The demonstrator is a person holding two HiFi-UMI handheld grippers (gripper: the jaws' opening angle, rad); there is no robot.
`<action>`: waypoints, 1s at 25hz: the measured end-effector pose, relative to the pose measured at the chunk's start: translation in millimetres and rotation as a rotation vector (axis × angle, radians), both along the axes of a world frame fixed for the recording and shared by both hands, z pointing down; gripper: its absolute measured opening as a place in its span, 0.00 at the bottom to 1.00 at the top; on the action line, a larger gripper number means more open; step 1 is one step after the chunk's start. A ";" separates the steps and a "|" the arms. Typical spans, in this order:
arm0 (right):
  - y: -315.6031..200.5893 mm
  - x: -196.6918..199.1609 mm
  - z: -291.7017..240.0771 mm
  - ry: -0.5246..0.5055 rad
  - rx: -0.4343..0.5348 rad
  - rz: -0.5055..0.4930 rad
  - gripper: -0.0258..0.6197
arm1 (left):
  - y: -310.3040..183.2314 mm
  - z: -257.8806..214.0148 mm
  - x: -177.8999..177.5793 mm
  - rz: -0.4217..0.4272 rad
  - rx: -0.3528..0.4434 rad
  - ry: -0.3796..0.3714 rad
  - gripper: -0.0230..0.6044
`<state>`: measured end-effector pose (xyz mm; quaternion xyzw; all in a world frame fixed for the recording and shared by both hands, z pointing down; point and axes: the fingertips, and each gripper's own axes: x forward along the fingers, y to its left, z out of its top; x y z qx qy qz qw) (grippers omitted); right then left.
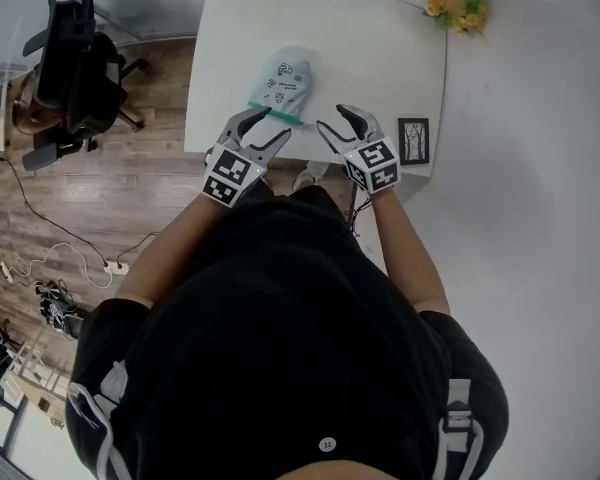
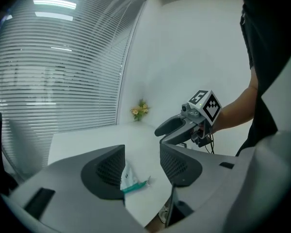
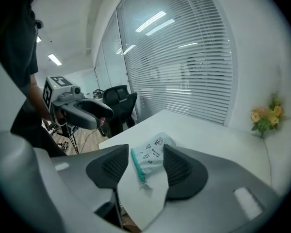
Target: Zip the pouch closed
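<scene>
Fingers (image 2: 106, 169) of my left gripper (image 2: 142, 166) stood spread with nothing pinched between them, and the fingers (image 3: 184, 169) of my right gripper (image 3: 145, 168) were likewise apart and empty. Both grippers hung side by side above the near edge of the white rectangular table (image 1: 380, 58), clear of each other and tilted down toward it. The pale, translucent plastic pouch with small printed figures (image 1: 283, 81) lay flat on the table just beyond the fingertips, touched by neither gripper. Its teal zipper strip (image 1: 277, 114) ran along the pouch edge nearest me, with a small pull at the end toward my right gripper; whether the zipper was run shut I could not tell. Each gripper view showed part of the pouch through the gap of its own jaws. A small bunch of yellow flowers (image 1: 458, 10) sat at the far right corner of the table, a black-framed picture (image 1: 413, 141) at its right edge, and a black office chair (image 1: 75, 68) on the wooden floor to the left.
</scene>
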<state>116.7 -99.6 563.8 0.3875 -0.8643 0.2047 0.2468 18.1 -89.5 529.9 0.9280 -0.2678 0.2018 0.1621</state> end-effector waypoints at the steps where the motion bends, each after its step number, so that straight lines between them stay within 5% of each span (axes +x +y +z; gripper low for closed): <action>1: -0.8 -0.1 6.3 0.005 -0.011 -0.024 0.39 | 1.5 5.0 1.1 -0.014 -0.013 -0.006 0.40; 25: 23.1 -7.4 143.3 0.197 -0.250 -0.489 0.29 | 30.4 140.4 57.2 -0.132 -0.270 -0.196 0.32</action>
